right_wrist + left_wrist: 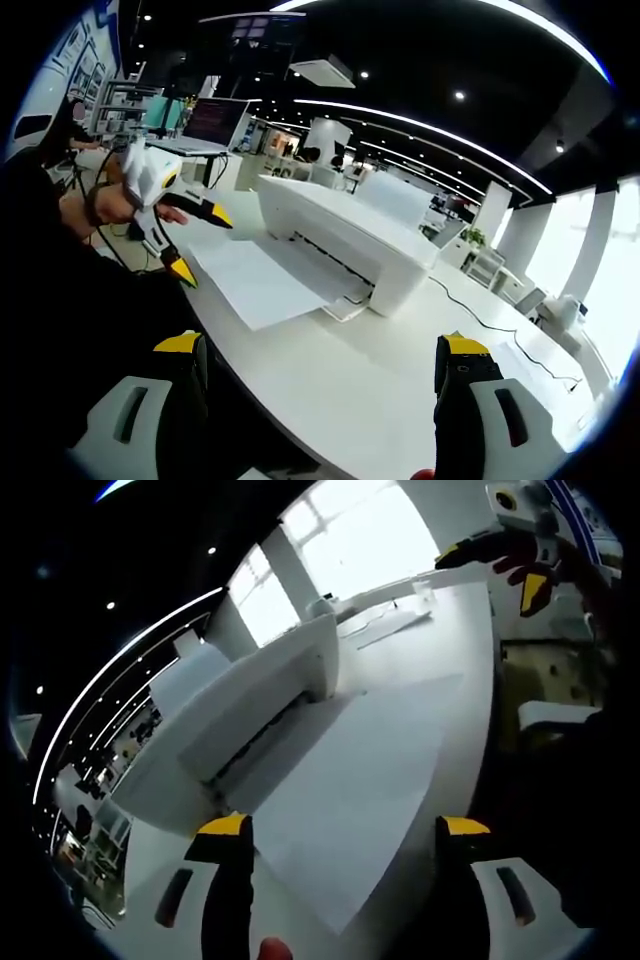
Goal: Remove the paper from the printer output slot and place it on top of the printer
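One paper sheet (262,282) in the printer (345,235) output slot.

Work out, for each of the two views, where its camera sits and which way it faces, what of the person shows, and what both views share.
Left gripper view: rides the left gripper, jaws open, close over the paper, facing the printer; the right gripper shows at upper right.
Right gripper view: rides the right gripper, jaws open, further back above the table, facing the printer and paper; a hand holds the left gripper.
Shared: printer, paper, table, the opposite gripper.
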